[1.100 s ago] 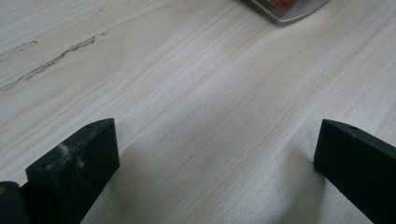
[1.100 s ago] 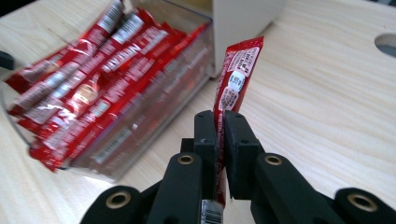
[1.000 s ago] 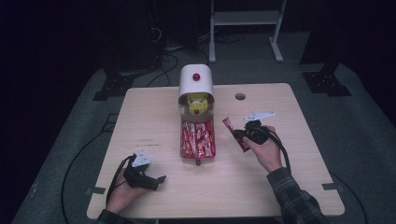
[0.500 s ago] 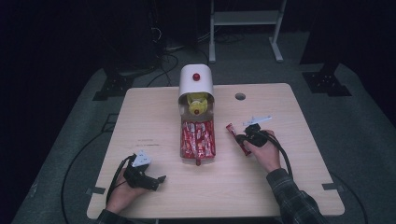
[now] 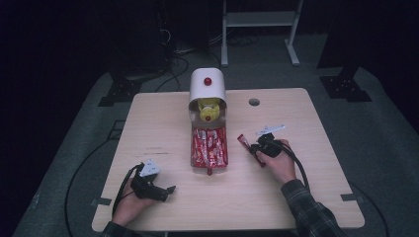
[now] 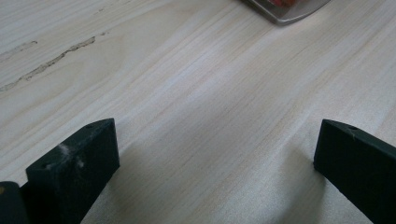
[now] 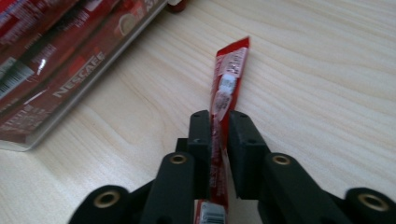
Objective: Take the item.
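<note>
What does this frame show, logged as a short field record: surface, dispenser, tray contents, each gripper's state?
surface: wooden table
dispenser: white dispenser at the far middle, red knob on top
tray contents: tray packed with red sachets
left gripper: jaws wide apart, nothing between them, low over bare wood
right gripper: shut on single red sachet, right of the tray

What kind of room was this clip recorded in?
Probably a lab or recording studio rather than a home: a lone wooden table stands on grey carpet with dark surroundings, cables run across the floor, and black stand feet plus a white metal frame sit behind it.
</note>
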Tool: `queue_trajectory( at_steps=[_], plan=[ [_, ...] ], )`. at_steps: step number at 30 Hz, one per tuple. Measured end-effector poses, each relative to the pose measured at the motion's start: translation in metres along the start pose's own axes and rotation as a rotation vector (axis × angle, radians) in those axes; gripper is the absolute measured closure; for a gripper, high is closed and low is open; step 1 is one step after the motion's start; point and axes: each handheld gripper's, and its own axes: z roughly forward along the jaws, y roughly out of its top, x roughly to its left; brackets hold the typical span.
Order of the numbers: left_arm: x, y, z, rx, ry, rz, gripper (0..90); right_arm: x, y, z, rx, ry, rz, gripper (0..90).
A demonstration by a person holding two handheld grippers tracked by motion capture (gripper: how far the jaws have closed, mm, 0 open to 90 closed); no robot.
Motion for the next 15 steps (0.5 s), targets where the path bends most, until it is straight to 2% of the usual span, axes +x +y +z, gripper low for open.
queue_trajectory(
  at_steps=[5,8,11,15],
  plan=[
    [0.0,0.0,0.0,0.0,0.0,0.0,0.0,0.0,0.001,-0.005,-0.016,0.002,-0.002,68.9],
    [0.0,0.0,0.0,-0.001,0.0,0.0,0.0,0.0,0.002,-0.011,-0.038,0.011,0.0,59.3],
    [0.0,0.0,0.0,0.0,0.0,0.0,0.0,0.0,0.003,-0.015,-0.044,0.015,0.001,54.8],
    [0.0,0.0,0.0,0.0,0.0,0.0,0.0,0.001,0.001,-0.025,-0.068,0.028,-0.019,48.5]
  ],
)
